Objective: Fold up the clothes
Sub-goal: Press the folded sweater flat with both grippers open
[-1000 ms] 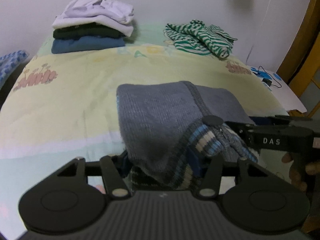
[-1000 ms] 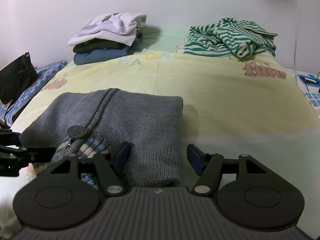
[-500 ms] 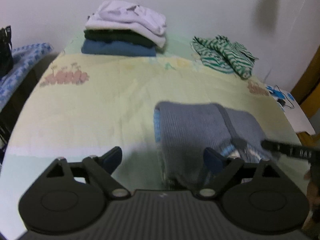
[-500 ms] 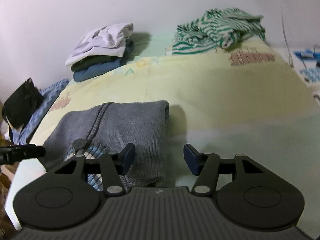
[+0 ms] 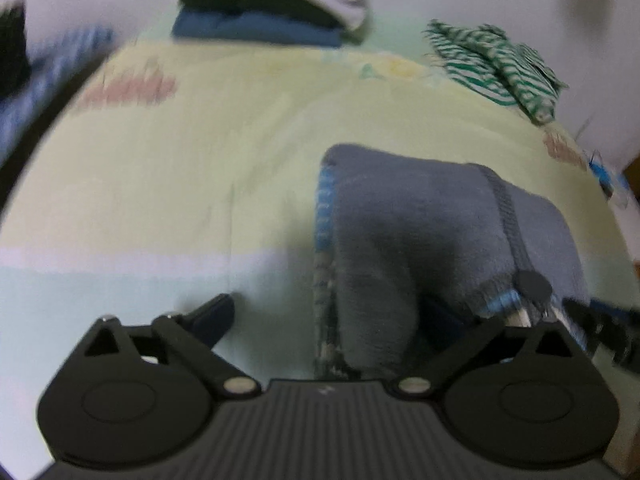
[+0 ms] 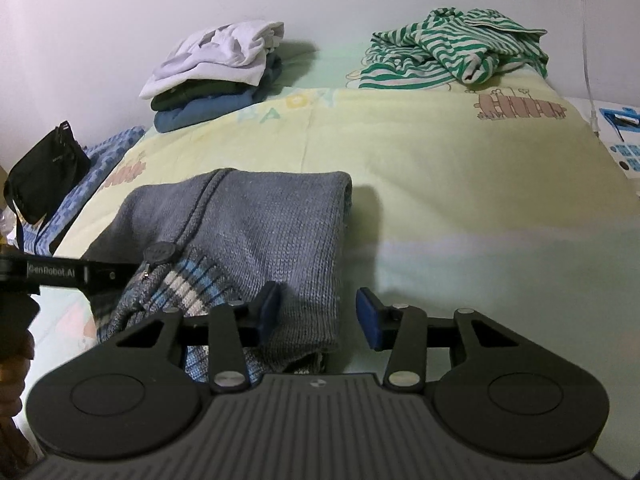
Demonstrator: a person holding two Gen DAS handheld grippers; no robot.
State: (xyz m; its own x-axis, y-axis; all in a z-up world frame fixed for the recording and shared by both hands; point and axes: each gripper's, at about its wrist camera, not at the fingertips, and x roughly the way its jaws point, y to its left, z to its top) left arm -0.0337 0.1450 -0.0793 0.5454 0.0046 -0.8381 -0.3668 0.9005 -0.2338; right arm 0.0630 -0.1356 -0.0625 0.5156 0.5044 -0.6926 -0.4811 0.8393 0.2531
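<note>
While both sets of jaws stand apart and hold nothing, the right gripper (image 6: 318, 316) sits over the near right edge of the folded grey sweater (image 6: 256, 236), and the left gripper (image 5: 332, 320) sits at its near left edge. The sweater lies on the near part of the yellow bedsheet (image 6: 460, 184). Far left is a stack of folded clothes (image 6: 216, 72); far right lies a crumpled green striped garment (image 6: 452, 48). The left view is blurred.
</note>
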